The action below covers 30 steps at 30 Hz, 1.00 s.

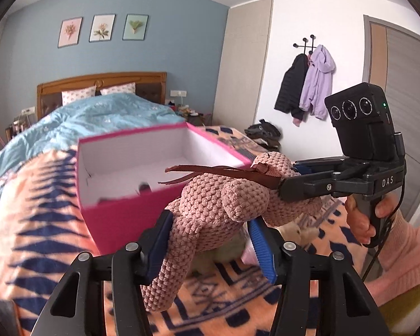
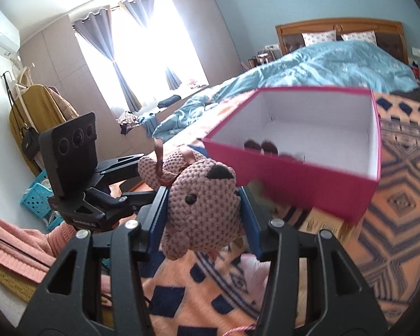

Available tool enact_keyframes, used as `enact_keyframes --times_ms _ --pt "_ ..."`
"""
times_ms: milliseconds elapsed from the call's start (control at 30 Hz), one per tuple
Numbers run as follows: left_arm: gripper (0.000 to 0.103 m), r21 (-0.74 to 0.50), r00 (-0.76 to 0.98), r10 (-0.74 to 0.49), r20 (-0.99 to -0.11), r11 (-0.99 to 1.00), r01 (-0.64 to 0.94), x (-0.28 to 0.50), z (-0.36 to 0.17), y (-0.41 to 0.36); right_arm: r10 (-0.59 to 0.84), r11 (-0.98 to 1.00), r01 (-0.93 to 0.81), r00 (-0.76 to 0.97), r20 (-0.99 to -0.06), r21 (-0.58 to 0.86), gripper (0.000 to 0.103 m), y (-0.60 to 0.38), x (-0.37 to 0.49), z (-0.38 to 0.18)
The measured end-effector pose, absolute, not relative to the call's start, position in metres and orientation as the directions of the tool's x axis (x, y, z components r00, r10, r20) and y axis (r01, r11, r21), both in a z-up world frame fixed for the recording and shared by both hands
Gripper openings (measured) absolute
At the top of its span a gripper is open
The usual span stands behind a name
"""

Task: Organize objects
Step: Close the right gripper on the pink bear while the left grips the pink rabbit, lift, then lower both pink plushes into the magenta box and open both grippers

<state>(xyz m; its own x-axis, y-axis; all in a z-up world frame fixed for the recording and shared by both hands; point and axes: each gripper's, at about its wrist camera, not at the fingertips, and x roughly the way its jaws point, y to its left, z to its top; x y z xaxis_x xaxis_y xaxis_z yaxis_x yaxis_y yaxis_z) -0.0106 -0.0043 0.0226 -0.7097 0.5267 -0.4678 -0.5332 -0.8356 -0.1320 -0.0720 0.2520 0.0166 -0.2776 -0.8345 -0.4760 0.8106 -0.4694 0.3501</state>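
A pink knitted plush bear with a brown ribbon hangs above the bed, held from both ends. My left gripper is shut on its body and legs, blue pads on either side. My right gripper is shut on the bear's head, and it shows from the side in the left wrist view as the right gripper. The left gripper reaches in from the left in the right wrist view. Just beyond the bear stands an open pink box with a white inside and small dark items at its bottom.
An orange and navy patterned blanket covers the near bed, with a blue quilt behind it. A pale soft toy and something pink lie under the bear. A person's hand in a pink sleeve holds the right gripper.
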Motion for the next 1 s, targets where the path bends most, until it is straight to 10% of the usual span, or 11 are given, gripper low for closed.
enact_keyframes --times_ms 1000 --pt "0.056 -0.091 -0.710 0.349 -0.611 -0.923 -0.375 -0.174 0.033 -0.017 -0.800 -0.491 0.800 -0.257 -0.543 0.345 0.052 0.189 -0.233 0.026"
